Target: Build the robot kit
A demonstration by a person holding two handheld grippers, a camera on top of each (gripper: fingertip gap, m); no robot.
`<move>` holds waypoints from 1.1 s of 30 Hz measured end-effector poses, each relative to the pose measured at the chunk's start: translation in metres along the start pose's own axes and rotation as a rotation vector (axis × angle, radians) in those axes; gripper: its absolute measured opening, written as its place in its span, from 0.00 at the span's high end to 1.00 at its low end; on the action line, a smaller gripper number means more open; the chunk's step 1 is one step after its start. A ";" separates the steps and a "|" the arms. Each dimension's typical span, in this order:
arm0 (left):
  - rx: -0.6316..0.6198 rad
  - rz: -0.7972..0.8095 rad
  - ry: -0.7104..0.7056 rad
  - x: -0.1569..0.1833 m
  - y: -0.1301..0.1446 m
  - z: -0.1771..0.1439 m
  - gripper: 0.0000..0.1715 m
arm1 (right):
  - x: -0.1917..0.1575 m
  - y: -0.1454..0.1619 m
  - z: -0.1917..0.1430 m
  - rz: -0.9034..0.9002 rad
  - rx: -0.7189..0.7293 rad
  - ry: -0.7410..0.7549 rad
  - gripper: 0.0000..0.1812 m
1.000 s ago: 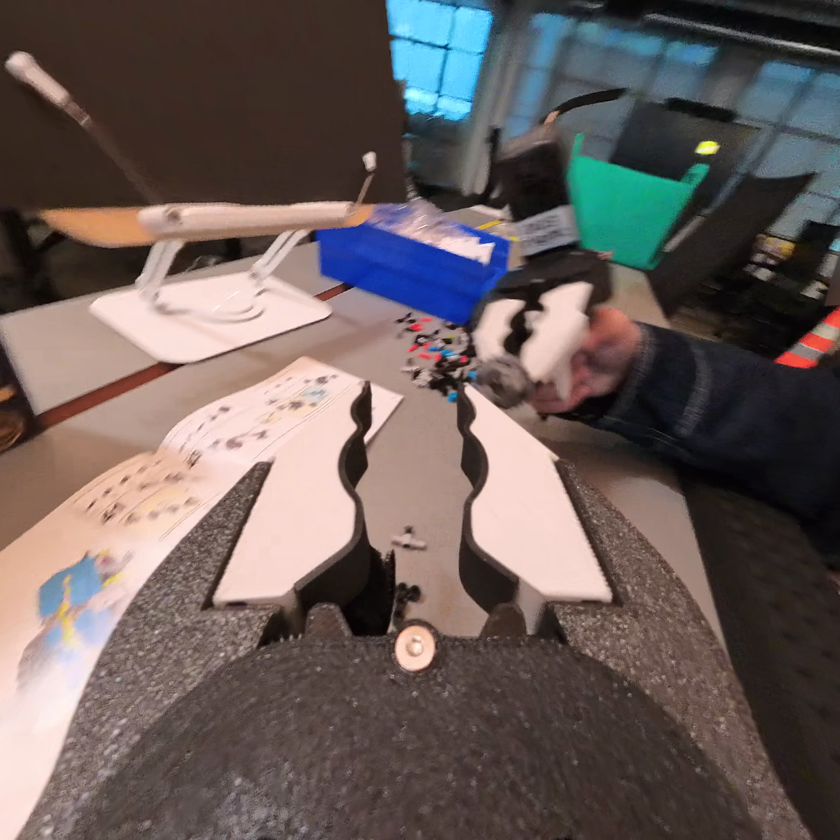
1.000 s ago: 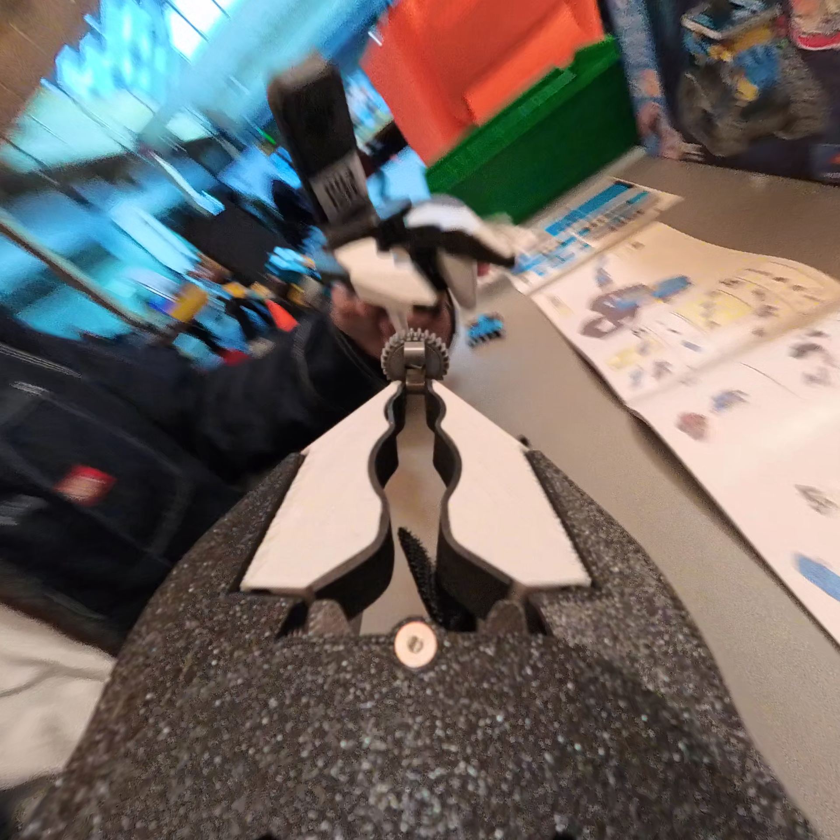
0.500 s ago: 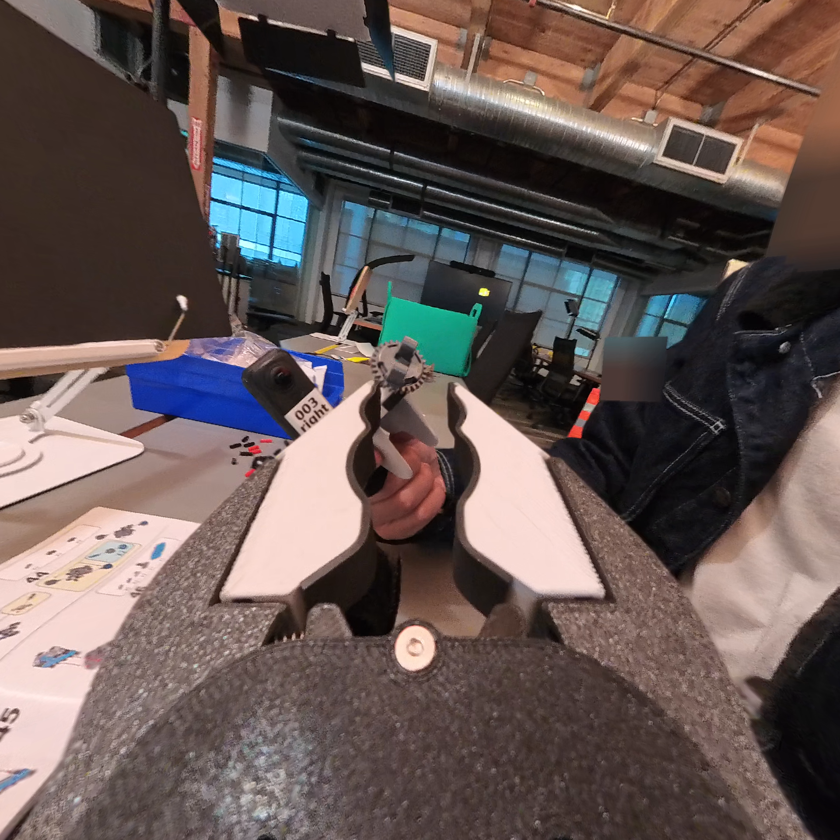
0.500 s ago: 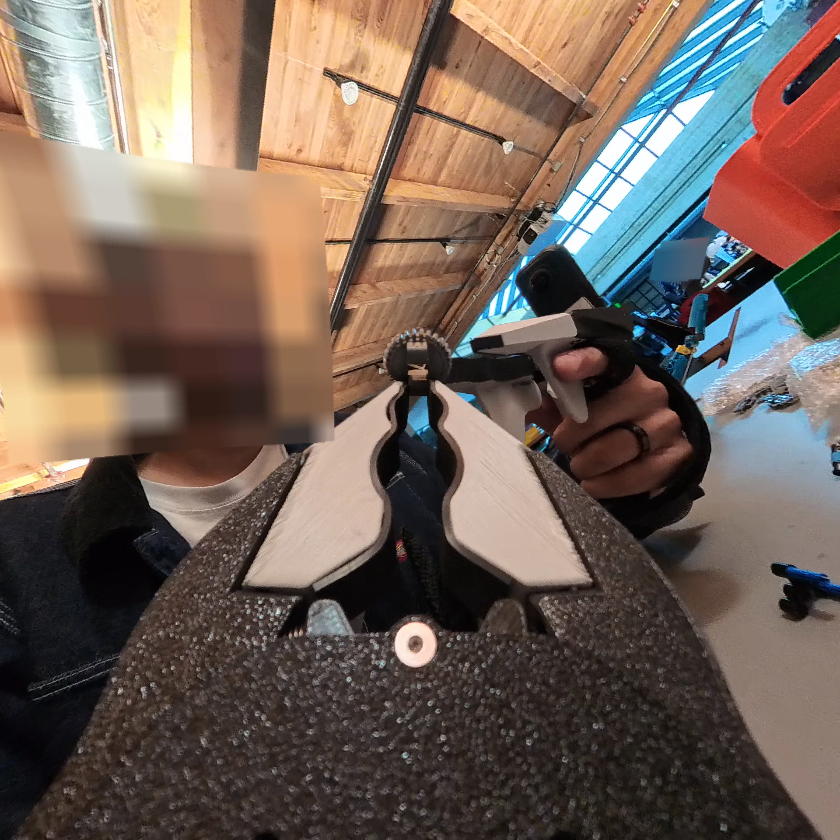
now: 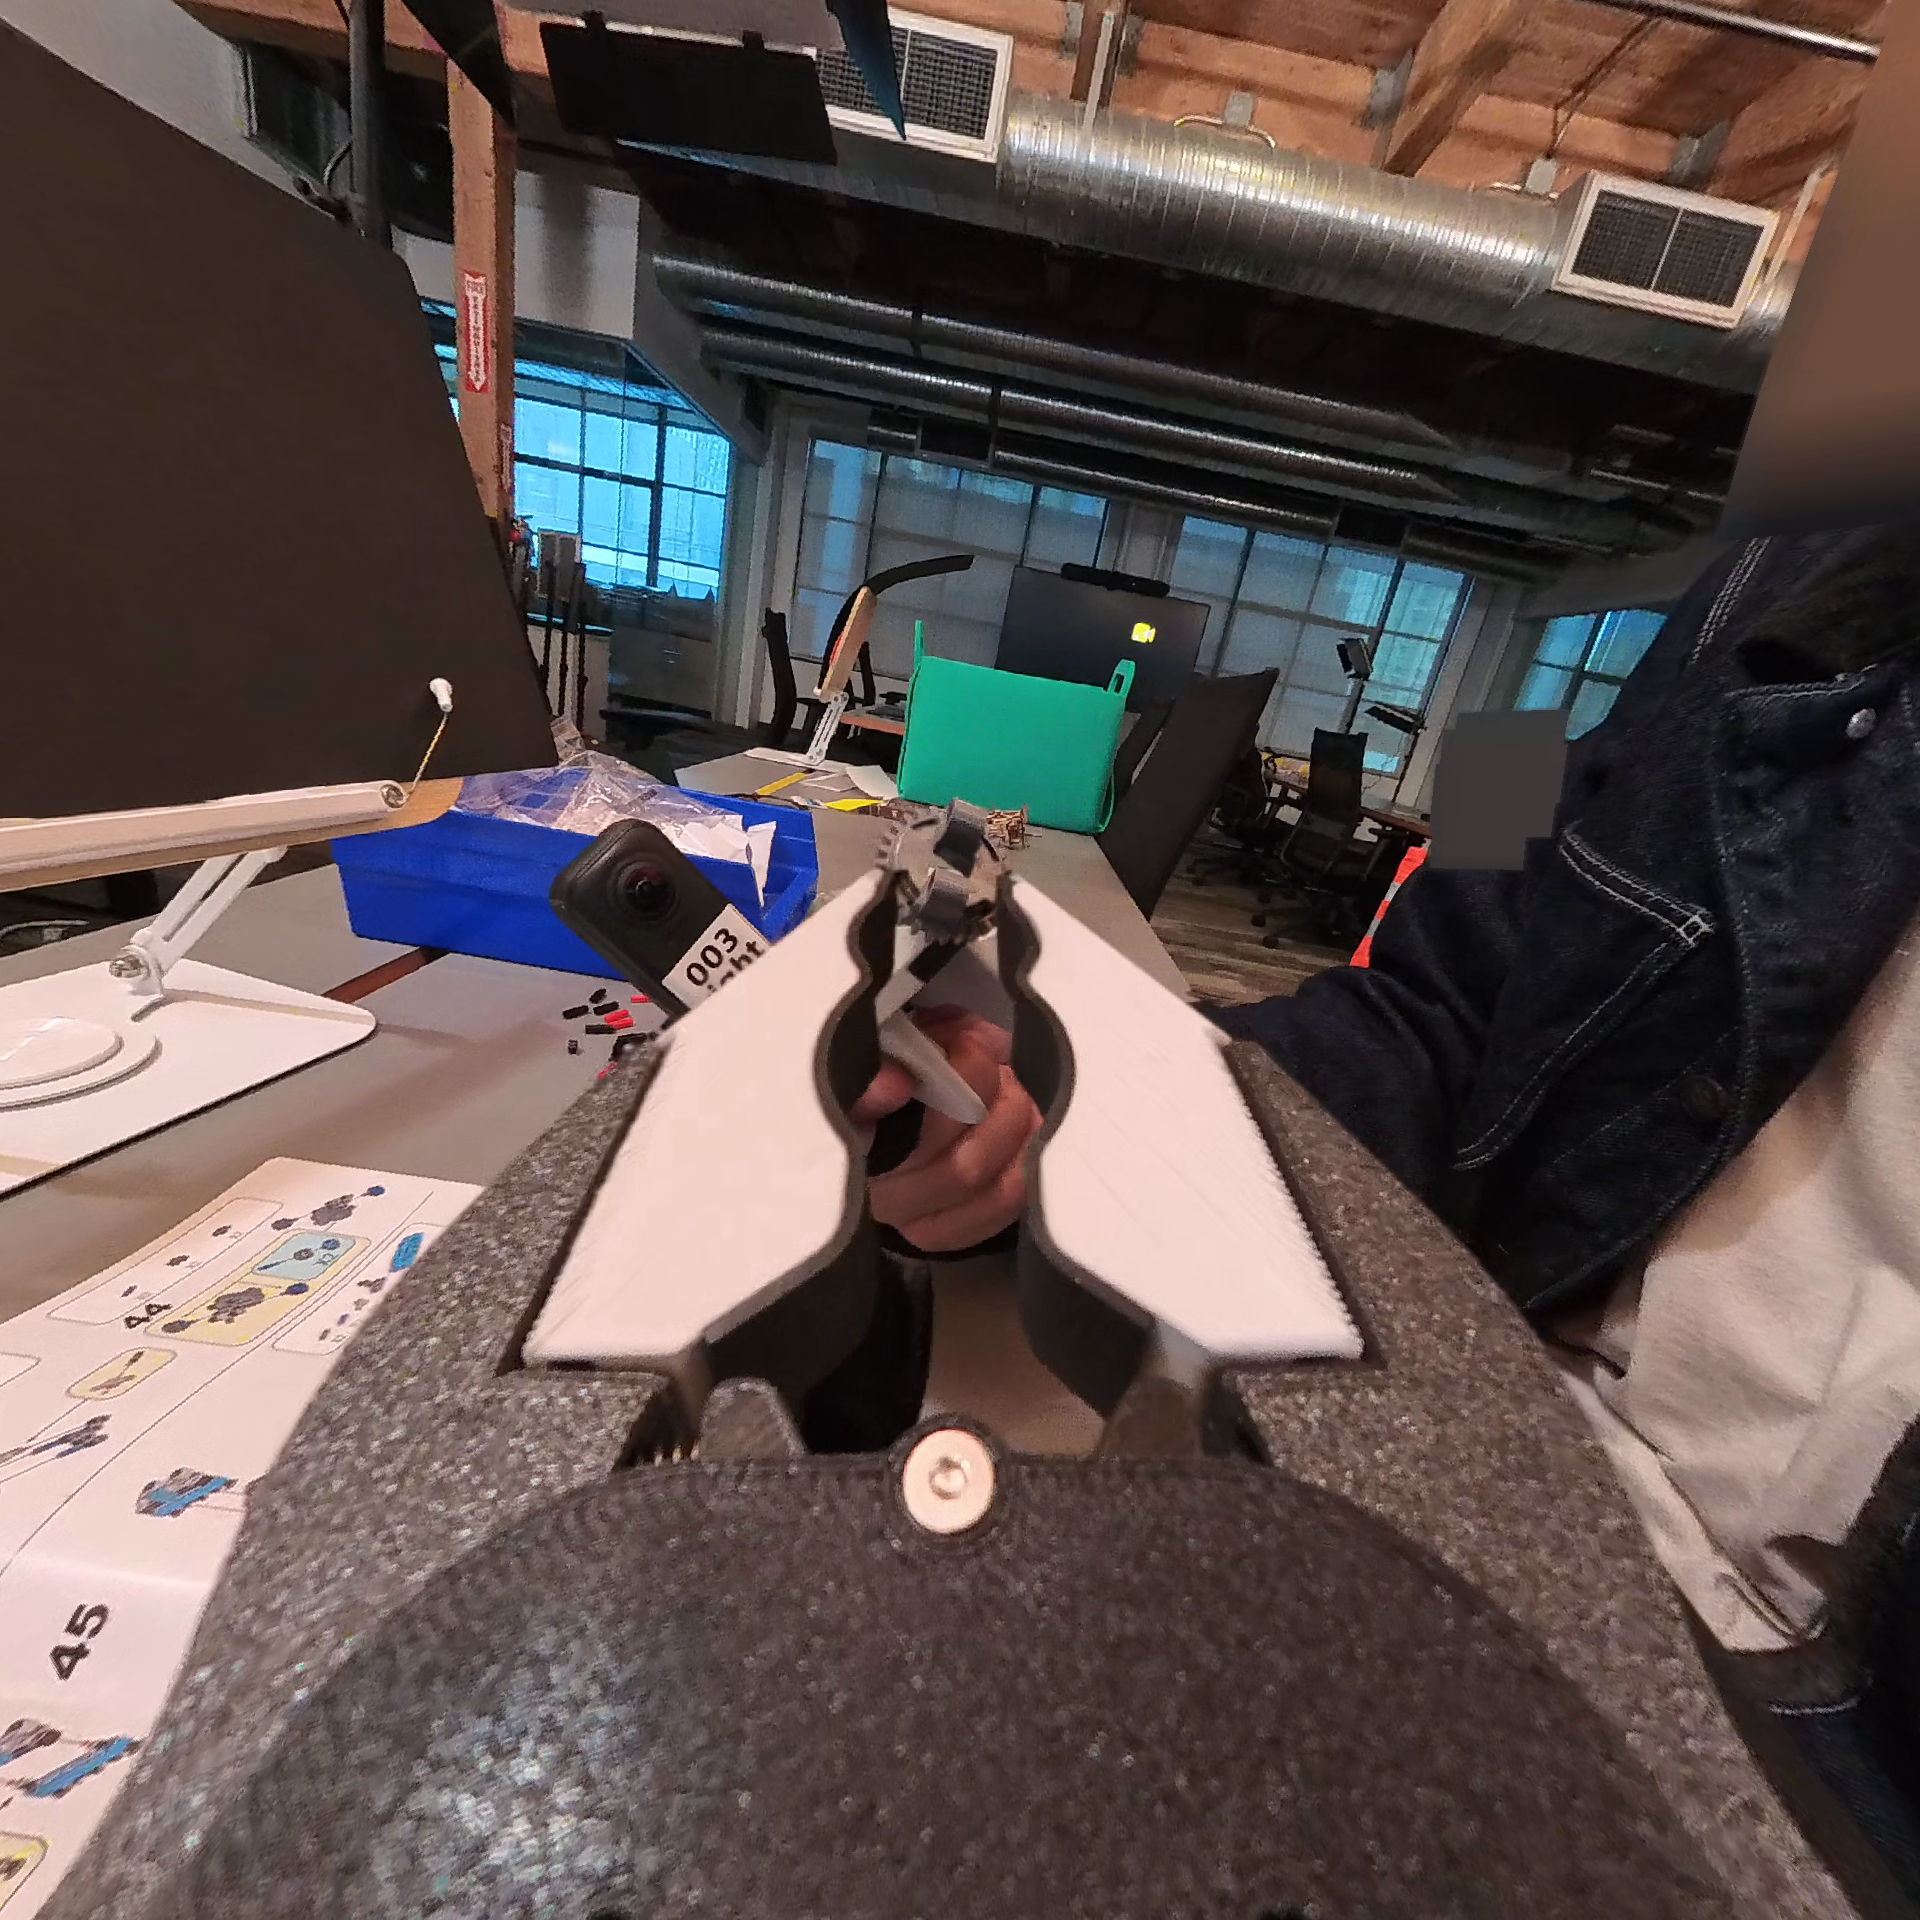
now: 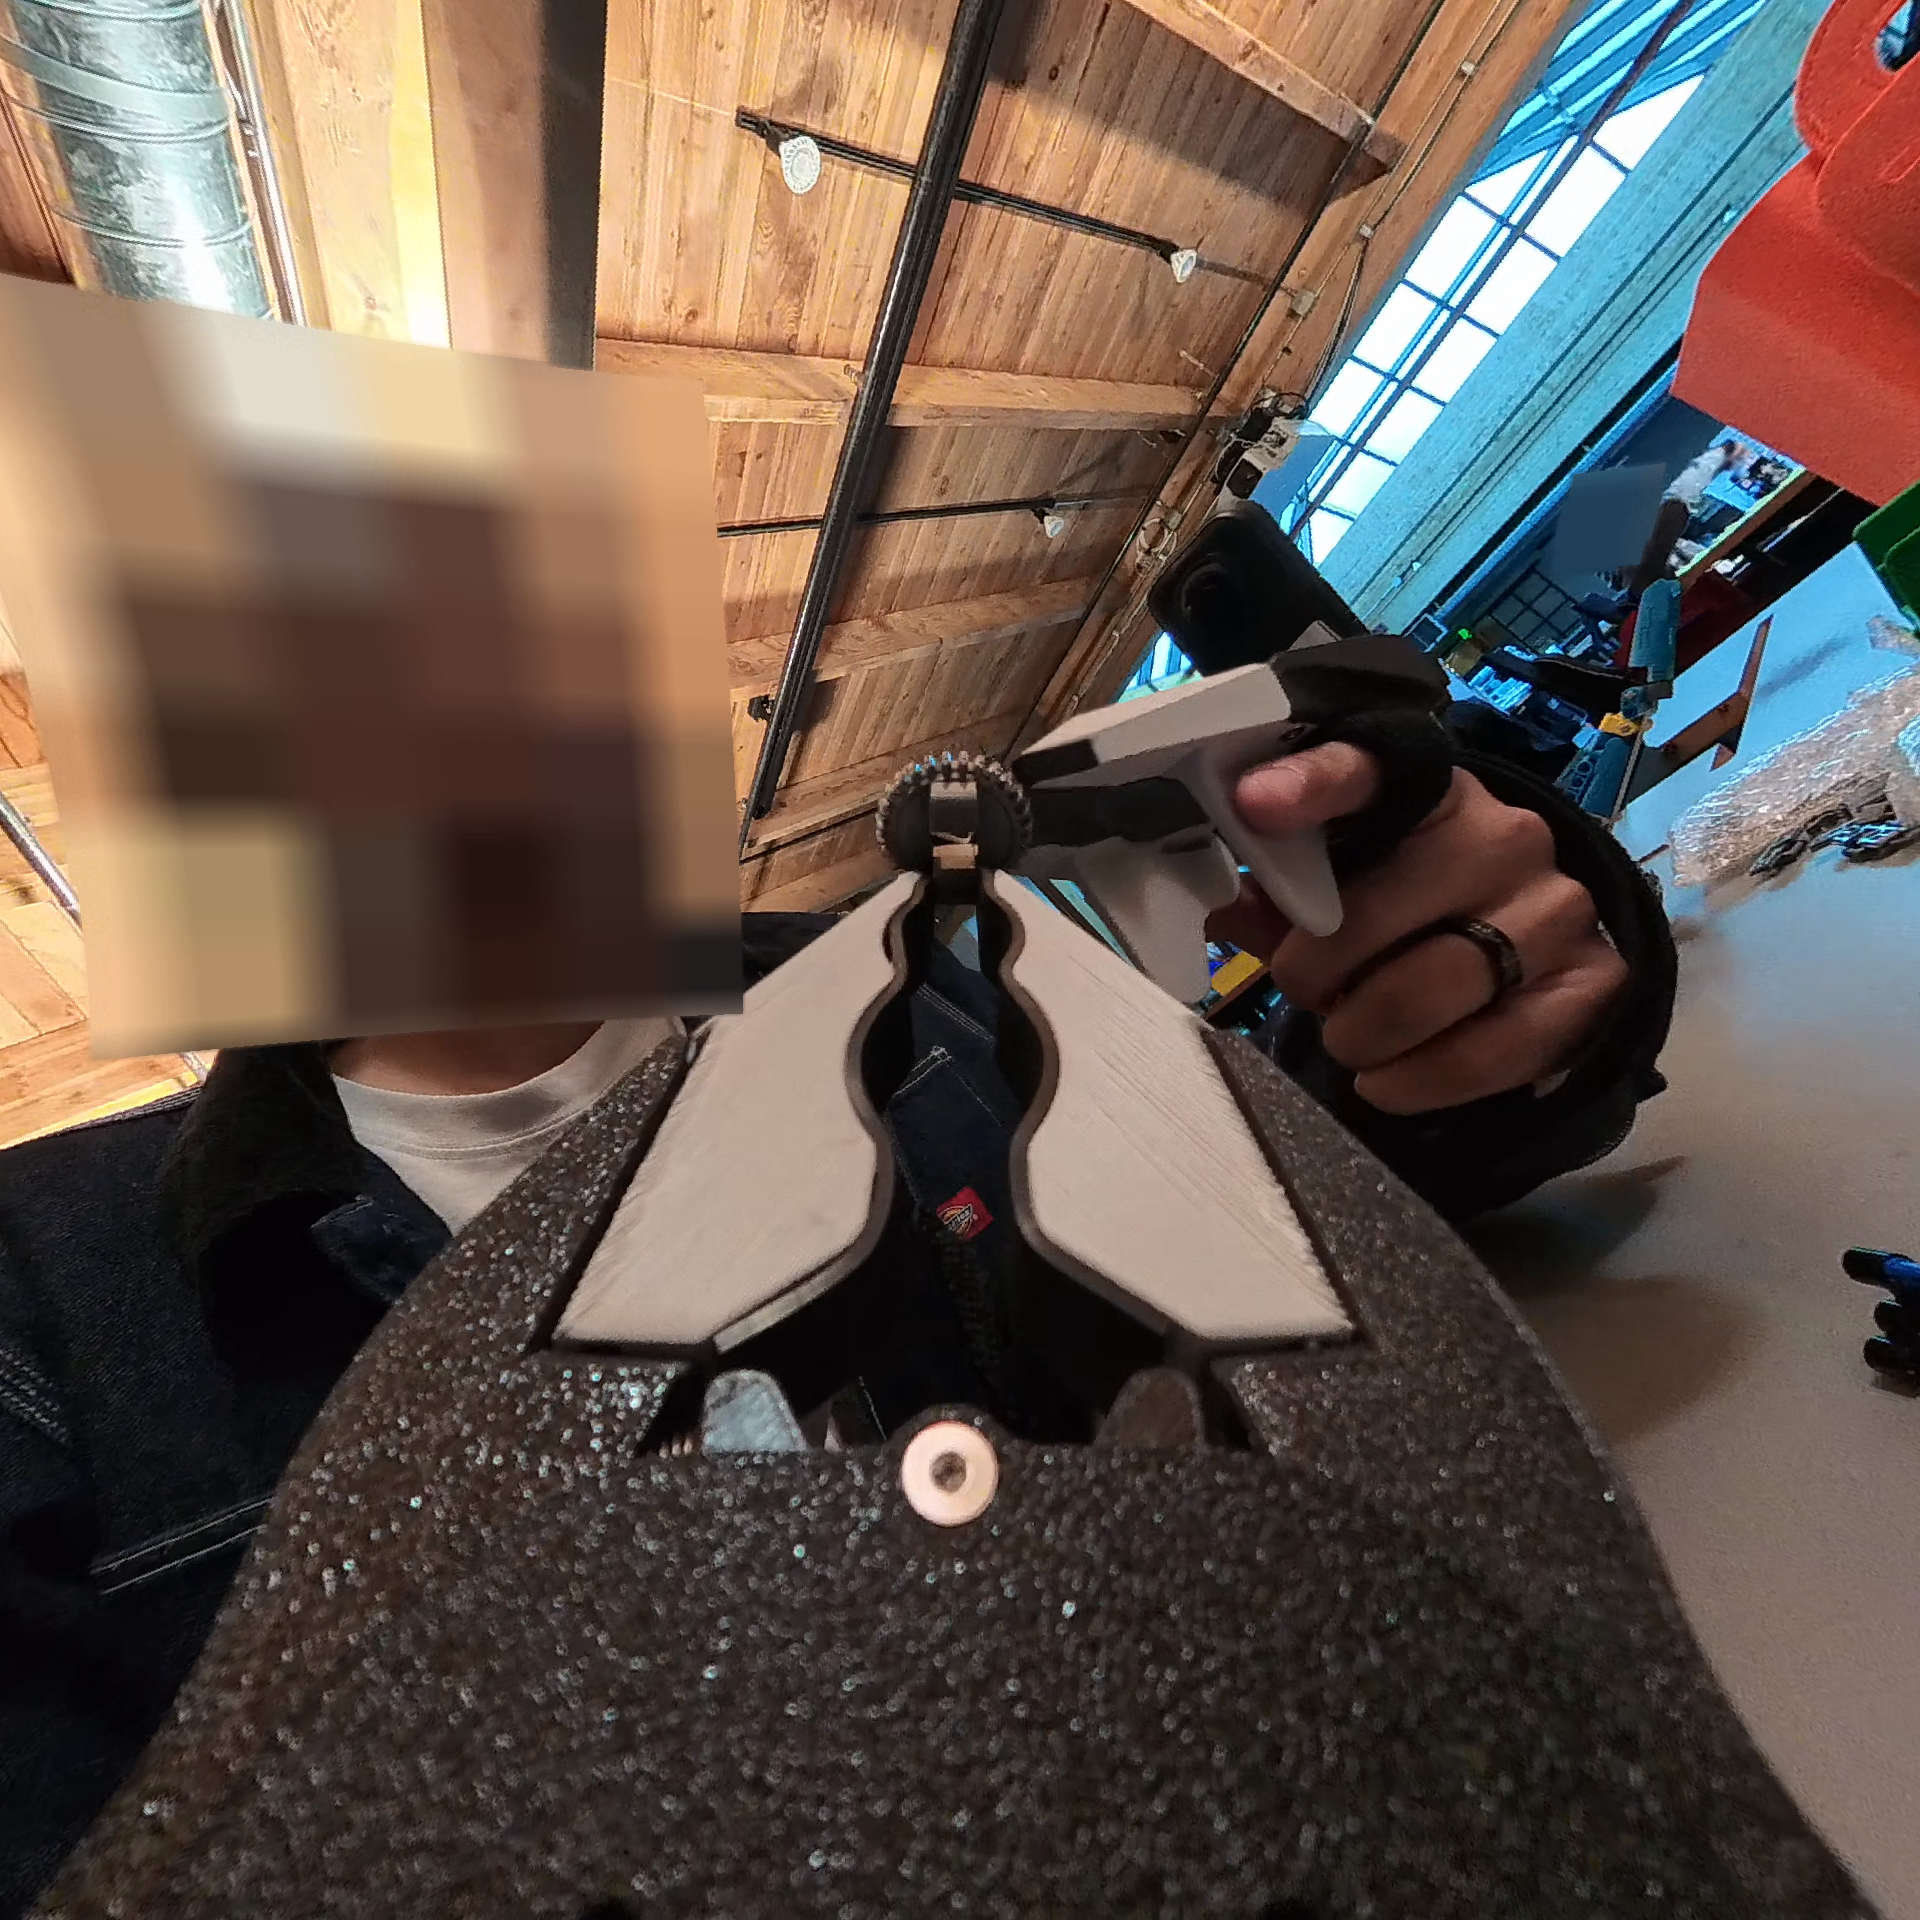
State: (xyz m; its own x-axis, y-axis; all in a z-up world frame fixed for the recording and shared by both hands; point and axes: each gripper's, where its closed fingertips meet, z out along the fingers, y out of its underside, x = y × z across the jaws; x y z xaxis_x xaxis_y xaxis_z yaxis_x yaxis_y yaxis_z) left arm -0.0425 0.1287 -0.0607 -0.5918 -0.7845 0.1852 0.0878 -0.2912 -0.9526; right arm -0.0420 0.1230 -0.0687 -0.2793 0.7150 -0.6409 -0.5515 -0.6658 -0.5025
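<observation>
A small grey toothed gear piece point(image 6: 951, 816) is held up in the air in front of a person in a dark denim jacket point(image 5: 1662, 935). My right gripper point(image 6: 954, 883) is shut on the stub under the gear. My left gripper point(image 5: 943, 888) comes from the side, and its jaws have narrowed onto the gear point(image 5: 935, 847) from both sides. In the right wrist view the left gripper point(image 6: 1023, 795) has its tips at the gear's right edge, with a hand point(image 6: 1455, 935) on its trigger. The right gripper's camera point(image 5: 644, 904) shows in the left wrist view.
On the grey table lie an open instruction booklet point(image 5: 156, 1351), small loose black and red pieces point(image 5: 608, 1023), a blue bin point(image 5: 468, 894) with plastic bags, and a white stand point(image 5: 156, 1039). A green bag point(image 5: 1008, 758) stands farther back. A blue part point(image 6: 1886, 1278) lies at the right. Both grippers' tips are close together, under 4 cm apart.
Both grippers rose from the table and turned towards the person, the right one keeping the gear. The left gripper's jaws went from wide open to narrowed around the gear.
</observation>
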 end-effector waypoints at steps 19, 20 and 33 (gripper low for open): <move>0.016 -0.074 -0.013 -0.012 -0.001 -0.005 0.96 | 0.016 -0.013 -0.002 -0.715 -0.055 0.465 0.96; 0.016 -0.072 -0.010 -0.011 -0.001 -0.005 0.96 | 0.016 -0.013 -0.001 -0.718 -0.059 0.469 0.96; -0.048 -0.035 -0.013 -0.010 0.007 -0.005 0.96 | 0.015 -0.003 -0.004 -0.369 -0.066 0.341 0.96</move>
State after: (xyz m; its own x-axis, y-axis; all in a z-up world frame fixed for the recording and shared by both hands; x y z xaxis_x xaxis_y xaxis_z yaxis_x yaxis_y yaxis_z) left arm -0.0400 0.1371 -0.0704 -0.5837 -0.7811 0.2218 0.0281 -0.2925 -0.9559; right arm -0.0414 0.1348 -0.0796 0.2036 0.8022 -0.5613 -0.5113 -0.4018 -0.7597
